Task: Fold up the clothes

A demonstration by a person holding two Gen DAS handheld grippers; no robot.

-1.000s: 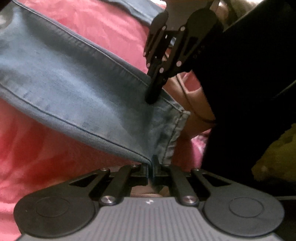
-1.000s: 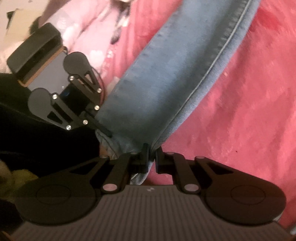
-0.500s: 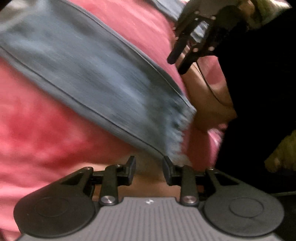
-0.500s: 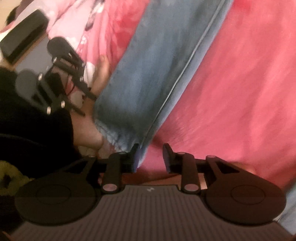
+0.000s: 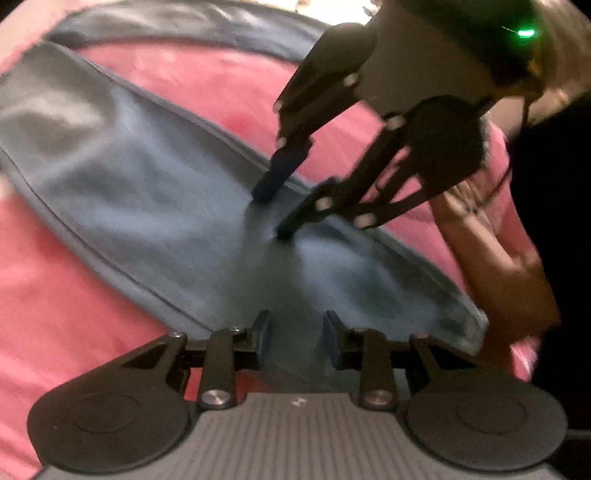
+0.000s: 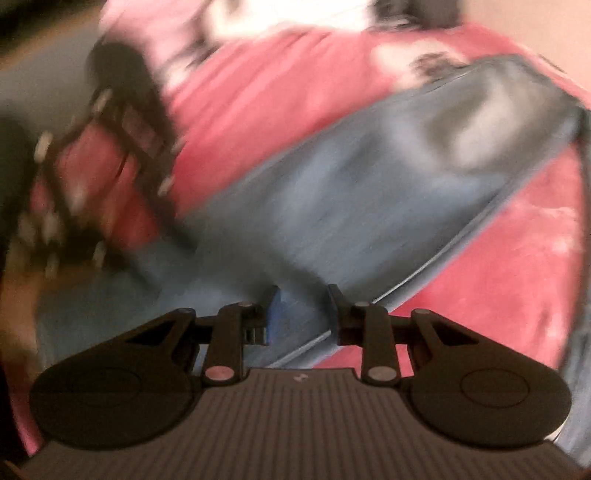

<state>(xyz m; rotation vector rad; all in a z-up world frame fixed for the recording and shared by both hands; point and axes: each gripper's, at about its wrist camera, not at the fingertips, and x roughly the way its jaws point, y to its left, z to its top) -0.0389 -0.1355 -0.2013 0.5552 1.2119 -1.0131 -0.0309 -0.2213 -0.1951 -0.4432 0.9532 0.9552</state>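
A leg of blue jeans [image 5: 155, 206] lies flat across a pink blanket [image 5: 59, 317], its hem at the lower right. My left gripper [image 5: 295, 339] is open just above the denim near the hem, nothing between its fingers. In the left wrist view my right gripper [image 5: 271, 214] is open too, fingertips pressing down on the middle of the leg. The right wrist view is blurred: the jeans [image 6: 369, 206] run diagonally, my right gripper [image 6: 301, 314] stands open over them, and the left gripper [image 6: 122, 177] shows at the left.
The pink blanket [image 6: 498, 266] covers the whole surface around the jeans. A person's bare forearm [image 5: 498, 266] and black sleeve [image 5: 554, 155] fill the right side of the left wrist view. A white-and-black patterned patch [image 6: 295, 14] lies at the blanket's far edge.
Both grippers let go of the jeans hem and opened. The leg now lies flat, and the right gripper has moved out over its middle, fingertips down on the denim.
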